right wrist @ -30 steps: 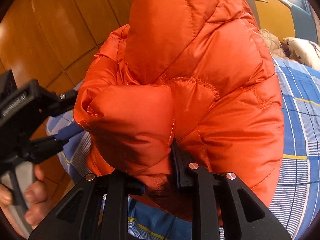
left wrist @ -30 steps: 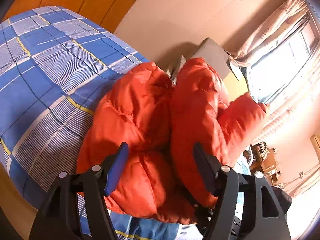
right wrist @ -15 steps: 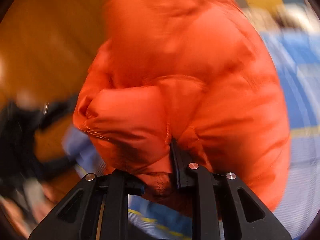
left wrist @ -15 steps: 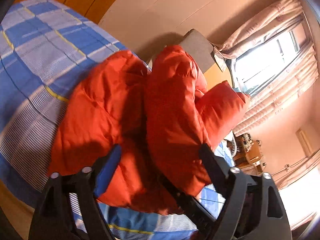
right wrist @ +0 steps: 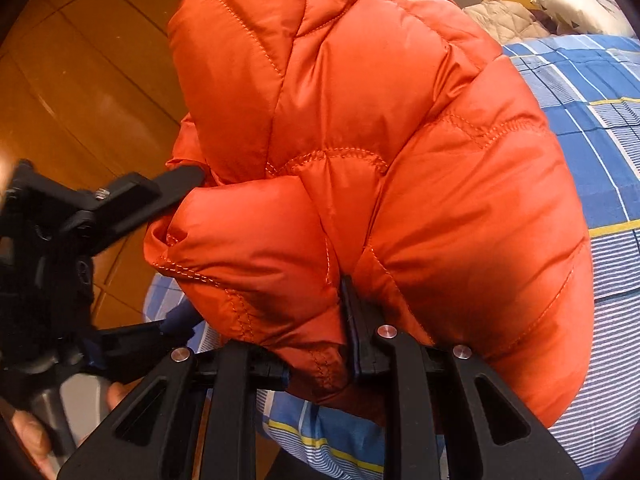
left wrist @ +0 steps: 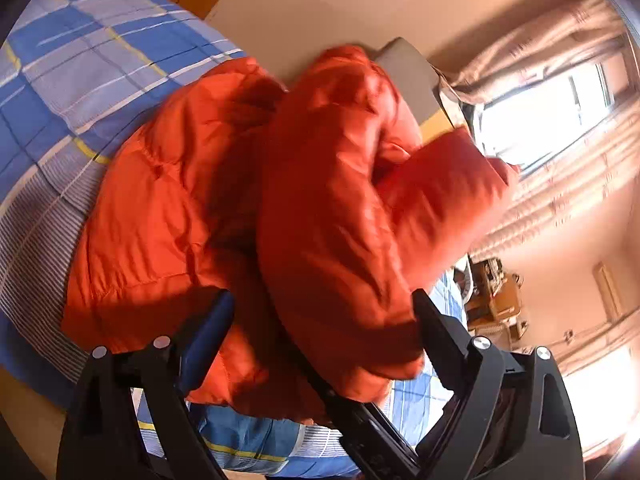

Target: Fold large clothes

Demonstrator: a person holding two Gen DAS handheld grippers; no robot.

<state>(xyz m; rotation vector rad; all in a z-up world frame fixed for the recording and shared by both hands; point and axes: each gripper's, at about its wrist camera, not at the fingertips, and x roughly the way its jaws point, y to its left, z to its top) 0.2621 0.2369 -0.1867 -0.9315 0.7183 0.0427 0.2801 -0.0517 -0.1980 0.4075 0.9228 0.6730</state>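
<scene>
Jacket (right wrist: 400, 140), orange, puffy: bundled on checked bedspread (left wrist: 100, 80). Hem fold pinched narrowly by right gripper (right wrist: 316, 344); left gripper (left wrist: 320, 328) opening wide around bulk. Pinch best kept until folds settle.

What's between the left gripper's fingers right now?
A puffy fold of the orange down jacket sits between the left gripper fingers, which are opening; left wrist view shows it.
</scene>
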